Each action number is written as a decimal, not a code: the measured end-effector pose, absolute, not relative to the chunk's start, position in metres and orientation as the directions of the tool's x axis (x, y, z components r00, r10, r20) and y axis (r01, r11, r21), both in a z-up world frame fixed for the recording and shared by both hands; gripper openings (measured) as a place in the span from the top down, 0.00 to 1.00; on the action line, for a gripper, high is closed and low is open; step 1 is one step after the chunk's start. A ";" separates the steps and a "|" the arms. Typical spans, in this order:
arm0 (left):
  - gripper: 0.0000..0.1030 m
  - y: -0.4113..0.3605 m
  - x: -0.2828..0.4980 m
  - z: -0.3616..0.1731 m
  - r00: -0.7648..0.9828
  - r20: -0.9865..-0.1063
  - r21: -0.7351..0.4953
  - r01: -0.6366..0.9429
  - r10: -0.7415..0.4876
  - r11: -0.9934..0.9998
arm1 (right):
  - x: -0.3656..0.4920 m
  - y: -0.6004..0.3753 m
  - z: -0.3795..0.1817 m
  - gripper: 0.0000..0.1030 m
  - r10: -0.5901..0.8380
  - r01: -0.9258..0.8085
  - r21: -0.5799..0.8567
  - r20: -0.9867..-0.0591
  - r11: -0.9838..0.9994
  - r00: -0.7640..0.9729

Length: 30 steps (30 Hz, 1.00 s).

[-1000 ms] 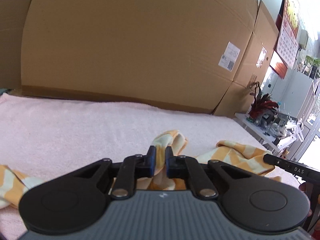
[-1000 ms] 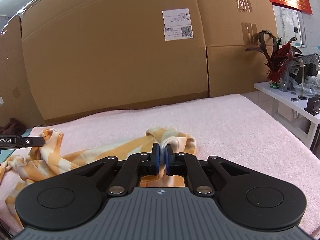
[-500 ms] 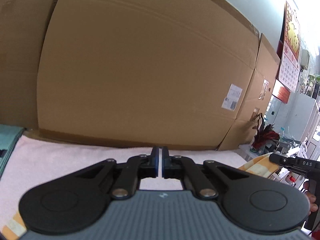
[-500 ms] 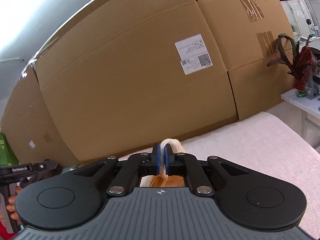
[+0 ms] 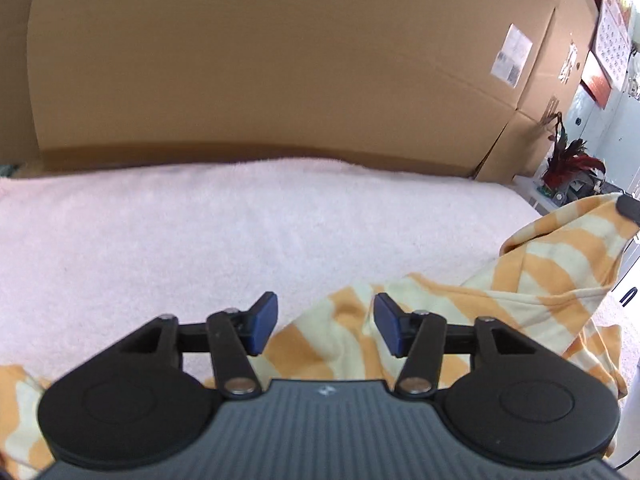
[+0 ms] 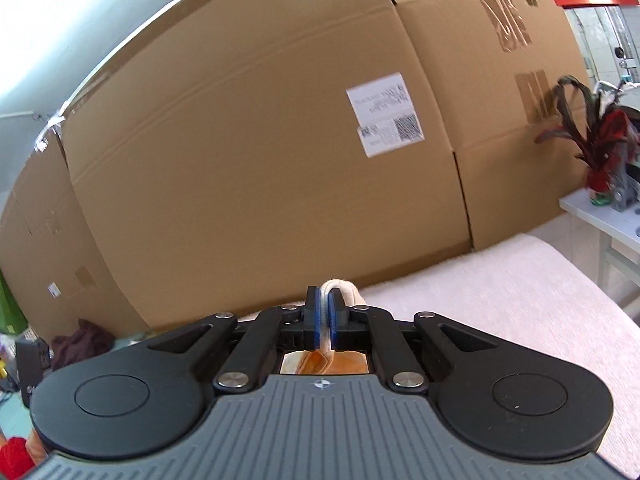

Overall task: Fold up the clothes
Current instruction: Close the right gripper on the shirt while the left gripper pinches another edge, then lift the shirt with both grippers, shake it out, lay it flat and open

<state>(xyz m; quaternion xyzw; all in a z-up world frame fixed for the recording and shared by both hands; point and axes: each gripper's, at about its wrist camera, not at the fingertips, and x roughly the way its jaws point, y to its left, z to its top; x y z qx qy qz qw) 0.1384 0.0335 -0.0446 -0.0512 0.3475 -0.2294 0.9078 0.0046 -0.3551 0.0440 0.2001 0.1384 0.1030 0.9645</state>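
An orange-and-cream striped garment (image 5: 532, 280) lies partly on the pink towel-covered surface (image 5: 240, 220) and rises to the right, where it hangs lifted. My left gripper (image 5: 326, 324) is open just above the garment's lower folds, holding nothing. My right gripper (image 6: 325, 322) is shut on a cream edge of the garment (image 6: 340, 286), which pokes up between the pads; more orange cloth (image 6: 316, 362) shows beneath the fingers. The right gripper's tip (image 5: 628, 208) shows at the left wrist view's right edge, touching the raised cloth.
Large cardboard boxes (image 5: 260, 60) stand behind the surface, also in the right wrist view (image 6: 260, 160). A red-leaved plant (image 6: 596, 140) sits on a white side table (image 6: 600, 208) at the right. Dark clothing (image 6: 80, 340) lies at the far left.
My left gripper has opened and let go of the garment, and now points down at the surface. My right gripper stays shut on the cloth and holds it raised.
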 end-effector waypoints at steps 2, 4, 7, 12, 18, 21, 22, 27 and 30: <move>0.41 0.028 0.142 -0.051 0.641 -0.615 -0.250 0.394 -0.460 0.884 | 0.003 -0.357 0.035 0.95 0.247 -0.129 0.410 -0.251 0.903 0.936; 0.47 0.021 0.141 -0.053 0.629 -0.619 -0.241 0.419 -0.471 0.876 | 0.001 -0.358 0.027 0.95 0.236 -0.115 0.397 -0.272 0.911 0.933; 0.98 0.011 0.137 -0.052 0.588 -0.626 -0.268 0.454 -0.512 0.850 | 0.001 -0.358 0.016 0.95 0.219 -0.096 0.383 -0.291 0.919 0.931; 1.00 0.007 0.127 -0.040 0.643 -0.585 -0.274 0.418 -0.495 0.866 | 0.004 -0.362 0.005 0.94 0.215 -0.076 0.398 -0.317 0.914 0.924; 1.00 0.028 0.106 0.033 0.760 -0.402 -0.291 0.423 -0.511 0.858 | 0.006 -0.380 0.029 0.95 0.291 -0.134 0.490 -0.260 0.861 0.921; 1.00 0.043 0.100 0.079 0.826 -0.296 -0.273 0.409 -0.480 0.871 | 0.008 -0.386 0.059 0.95 0.329 -0.197 0.511 -0.181 0.837 0.927; 1.00 0.047 0.100 0.094 0.844 -0.267 -0.265 0.401 -0.466 0.877 | 0.011 -0.388 0.069 0.95 0.332 -0.211 0.513 -0.157 0.832 0.930; 1.00 0.053 0.127 0.143 0.896 -0.216 -0.262 0.329 -0.388 0.907 | 0.040 -0.386 0.122 0.95 0.324 -0.244 0.485 -0.087 0.840 0.942; 1.00 0.049 0.150 0.151 0.912 -0.221 -0.267 0.283 -0.345 0.921 | 0.067 -0.383 0.143 0.95 0.312 -0.239 0.476 -0.079 0.846 0.947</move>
